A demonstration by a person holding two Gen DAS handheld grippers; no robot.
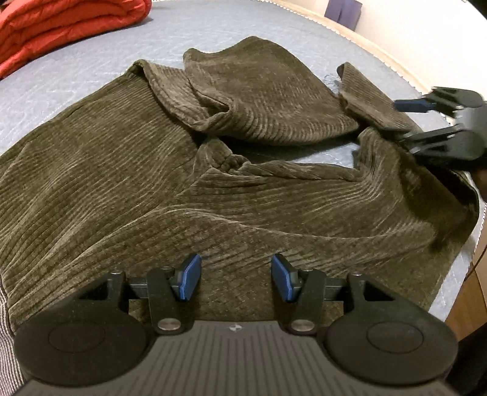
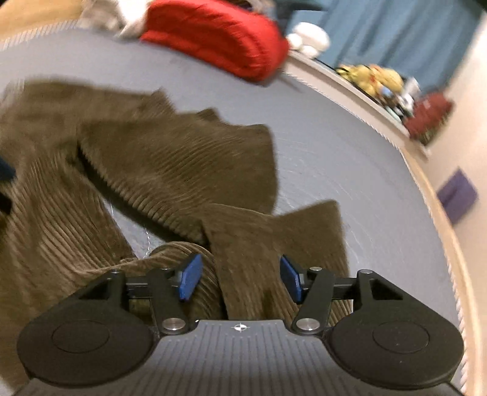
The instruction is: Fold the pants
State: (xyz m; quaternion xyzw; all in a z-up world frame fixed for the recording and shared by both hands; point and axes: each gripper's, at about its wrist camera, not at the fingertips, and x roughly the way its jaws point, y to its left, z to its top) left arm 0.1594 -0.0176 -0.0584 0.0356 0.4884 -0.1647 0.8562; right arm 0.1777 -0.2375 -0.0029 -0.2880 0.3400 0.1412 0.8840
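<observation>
Olive-brown corduroy pants (image 1: 121, 152) lie rumpled on a grey-blue bed sheet (image 1: 106, 51), with the legs folded over each other at the far side. My left gripper (image 1: 236, 277) hovers open over the near, flat part of the pants, its blue pads (image 1: 190, 277) clear of the cloth. In the left wrist view, my right gripper (image 1: 392, 117) is at the right edge, with a pant leg's end between its spread fingers. In the right wrist view, which is blurred, the right gripper (image 2: 240, 278) stands open over the pants (image 2: 167, 158), and a cloth fold lies between its pads without being pinched.
A folded red duvet (image 1: 61, 27) (image 2: 219, 36) sits at the far end of the bed. The bed edge (image 2: 432, 189) runs along a pale wall with a purple object (image 2: 456, 195). Yellow plush toys (image 2: 374, 77) and a blue curtain (image 2: 395, 30) are beyond it.
</observation>
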